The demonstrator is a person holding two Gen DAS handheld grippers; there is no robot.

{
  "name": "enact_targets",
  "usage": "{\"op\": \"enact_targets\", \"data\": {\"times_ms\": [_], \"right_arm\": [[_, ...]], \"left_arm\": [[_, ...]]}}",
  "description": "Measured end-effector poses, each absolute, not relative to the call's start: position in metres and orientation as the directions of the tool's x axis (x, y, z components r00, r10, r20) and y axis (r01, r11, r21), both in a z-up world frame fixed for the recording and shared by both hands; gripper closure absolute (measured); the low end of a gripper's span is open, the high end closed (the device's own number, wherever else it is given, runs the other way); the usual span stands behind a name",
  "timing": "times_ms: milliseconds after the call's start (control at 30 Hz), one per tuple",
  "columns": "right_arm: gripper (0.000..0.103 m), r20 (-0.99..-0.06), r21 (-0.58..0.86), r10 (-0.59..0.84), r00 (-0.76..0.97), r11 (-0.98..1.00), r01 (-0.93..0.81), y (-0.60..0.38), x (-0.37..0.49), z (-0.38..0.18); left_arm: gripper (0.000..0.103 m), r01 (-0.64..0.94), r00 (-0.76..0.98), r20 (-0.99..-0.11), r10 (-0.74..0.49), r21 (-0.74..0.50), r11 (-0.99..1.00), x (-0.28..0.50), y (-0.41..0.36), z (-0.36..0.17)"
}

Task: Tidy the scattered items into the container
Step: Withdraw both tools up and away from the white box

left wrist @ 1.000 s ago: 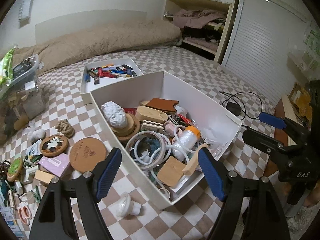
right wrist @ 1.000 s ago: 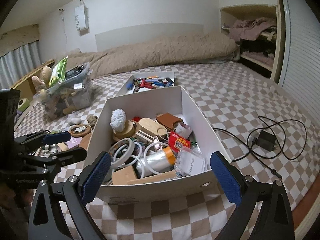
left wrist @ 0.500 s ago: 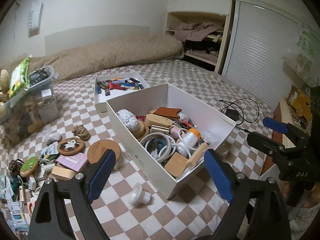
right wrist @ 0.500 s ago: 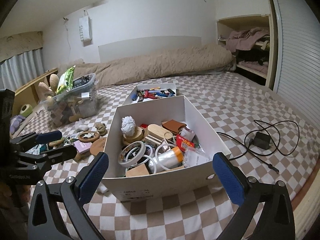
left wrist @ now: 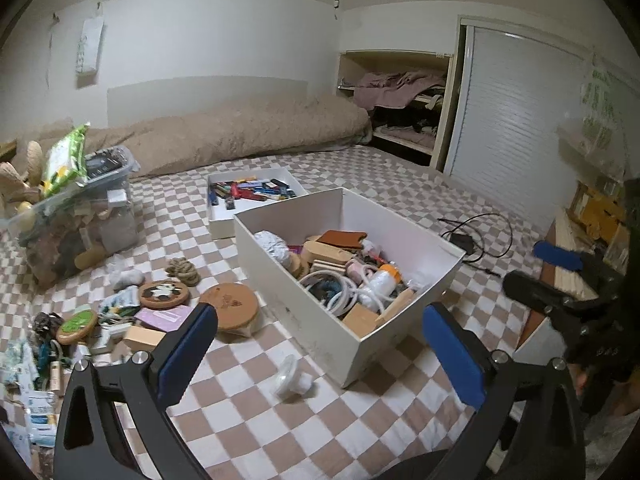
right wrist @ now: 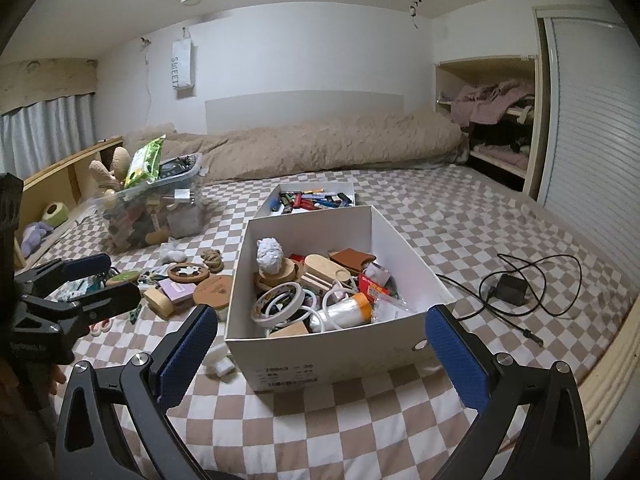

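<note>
A white box [left wrist: 424, 242] [right wrist: 332, 354] stands on the checkered bedcover, holding several small items. Scattered items lie left of it: a round cork lid [left wrist: 229, 307] [right wrist: 212, 289], a panda coaster [left wrist: 163, 295], a rope knot [left wrist: 183, 271], a purple card [left wrist: 164, 317] and a small white plastic piece [left wrist: 291, 379] [right wrist: 218, 360]. My left gripper [left wrist: 320, 354] is open and empty, held back above the bedcover in front of the box. My right gripper [right wrist: 322, 354] is open and empty, in front of the box's near wall.
A shallow white tray [left wrist: 218, 222] [right wrist: 266, 208] of pens and lighters lies behind the box. A clear bin [left wrist: 76, 220] full of odds and ends stands at the left. A black charger with cable [right wrist: 512, 290] lies right of the box. A beige duvet [right wrist: 328, 148] runs along the wall.
Both grippers have pulled back and up from the box, so it looks smaller and more of the room shows. Both stay open and empty.
</note>
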State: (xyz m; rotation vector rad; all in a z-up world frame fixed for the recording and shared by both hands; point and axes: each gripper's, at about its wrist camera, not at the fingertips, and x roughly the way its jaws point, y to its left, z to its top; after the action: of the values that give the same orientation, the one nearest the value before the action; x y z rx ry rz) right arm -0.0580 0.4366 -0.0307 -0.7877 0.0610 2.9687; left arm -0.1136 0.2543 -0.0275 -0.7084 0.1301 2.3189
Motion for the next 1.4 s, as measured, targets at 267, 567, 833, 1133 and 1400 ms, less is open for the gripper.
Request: {"op": "enact_targets", "data": {"times_ms": [267, 567, 833, 1133, 1400], "right_arm": [[0.000, -0.483, -0.004, 0.063, -0.873, -0.998, -0.070, 0.422, -0.045, -0.029], [0.000, -0.481, -0.015, 0.068, -0.874, -0.998, -0.069, 0.415, -0.034, -0.034], [0.000, -0.487, -0.016, 0.068, -0.871, -0.997, -0.069, 0.413, -0.030, -0.037], [0.000, -0.492, -0.020, 0.072, -0.868, -0.997, -0.071, 0.411, -0.027, -0.037], [0.000, -0.493, -0.022, 0.072, -0.867, -0.997, -0.070, 0.411, -0.025, -0.038]], "left_arm": [[0.000, -0.635, -0.627, -0.518, 0.582, -0.094, -0.767, -0.103, 0.239, -0.030], [0.000, -0.630, -0.637, -0.508, 0.579, -0.090, -0.772, -0.091, 0.230, -0.029], [0.000, -0.636, -0.633, -0.506, 0.585, -0.091, -0.767, -0.084, 0.228, -0.028], [0.000, -0.614, -0.660, -0.498, 0.562, -0.074, -0.786, -0.080, 0.225, -0.026], [0.000, -0.608, -0.665, -0.499, 0.555, -0.068, -0.791, -0.080, 0.225, -0.027]]}}
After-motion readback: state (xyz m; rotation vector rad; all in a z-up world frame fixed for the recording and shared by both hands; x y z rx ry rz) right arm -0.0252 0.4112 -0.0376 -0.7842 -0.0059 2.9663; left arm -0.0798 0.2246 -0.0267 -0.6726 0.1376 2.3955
